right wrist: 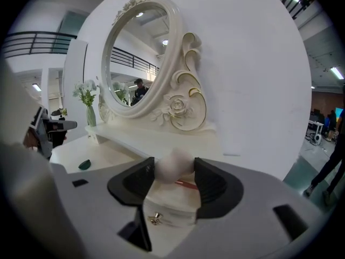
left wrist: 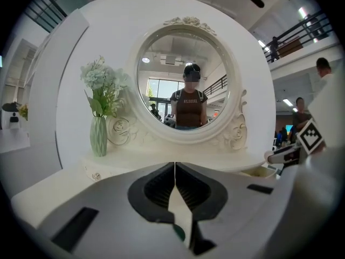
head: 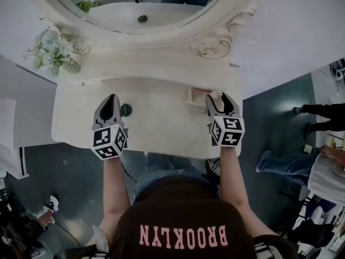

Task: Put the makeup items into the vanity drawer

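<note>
Two grippers work over the white vanity top (head: 161,131). The right gripper (right wrist: 173,172) is clamped on a pale round sponge (right wrist: 172,164), held just above the small open drawer (right wrist: 171,210), where a thin red item (right wrist: 186,184) lies inside. The left gripper (left wrist: 174,169) has its jaws pressed together with nothing between them, and a small dark green item (head: 125,110) lies on the top just beside its tip.

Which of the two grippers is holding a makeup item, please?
The right gripper: it clamps a pale round puff over the open drawer; the left gripper is shut, empty.
</note>
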Demonstrator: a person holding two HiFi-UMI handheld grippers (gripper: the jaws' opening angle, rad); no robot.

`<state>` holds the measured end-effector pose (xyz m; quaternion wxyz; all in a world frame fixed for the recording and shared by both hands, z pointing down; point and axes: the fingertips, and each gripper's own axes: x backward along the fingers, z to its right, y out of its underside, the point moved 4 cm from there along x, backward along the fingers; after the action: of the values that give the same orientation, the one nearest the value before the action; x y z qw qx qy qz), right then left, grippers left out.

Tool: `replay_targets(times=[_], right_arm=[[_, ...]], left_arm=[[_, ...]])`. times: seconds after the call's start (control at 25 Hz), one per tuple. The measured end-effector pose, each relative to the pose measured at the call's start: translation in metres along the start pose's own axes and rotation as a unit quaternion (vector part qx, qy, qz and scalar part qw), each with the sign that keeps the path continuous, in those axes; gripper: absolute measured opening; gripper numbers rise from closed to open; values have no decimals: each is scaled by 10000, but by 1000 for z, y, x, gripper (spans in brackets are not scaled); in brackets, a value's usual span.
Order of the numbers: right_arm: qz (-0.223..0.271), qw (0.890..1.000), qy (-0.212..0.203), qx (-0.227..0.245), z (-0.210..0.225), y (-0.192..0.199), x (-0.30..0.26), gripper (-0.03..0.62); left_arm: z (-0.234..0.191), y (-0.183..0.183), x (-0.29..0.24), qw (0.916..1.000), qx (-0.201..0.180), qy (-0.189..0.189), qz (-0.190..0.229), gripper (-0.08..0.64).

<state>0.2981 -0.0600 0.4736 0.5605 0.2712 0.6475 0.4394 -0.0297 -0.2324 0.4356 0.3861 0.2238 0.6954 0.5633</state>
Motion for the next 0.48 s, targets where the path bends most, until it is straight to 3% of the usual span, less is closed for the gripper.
replay_targets(times=[0.48], right_arm=[[-574, 9982, 121, -139, 19, 36, -18, 220]], left_arm=[[18, 27, -10, 9991, -10, 3, -415, 6]])
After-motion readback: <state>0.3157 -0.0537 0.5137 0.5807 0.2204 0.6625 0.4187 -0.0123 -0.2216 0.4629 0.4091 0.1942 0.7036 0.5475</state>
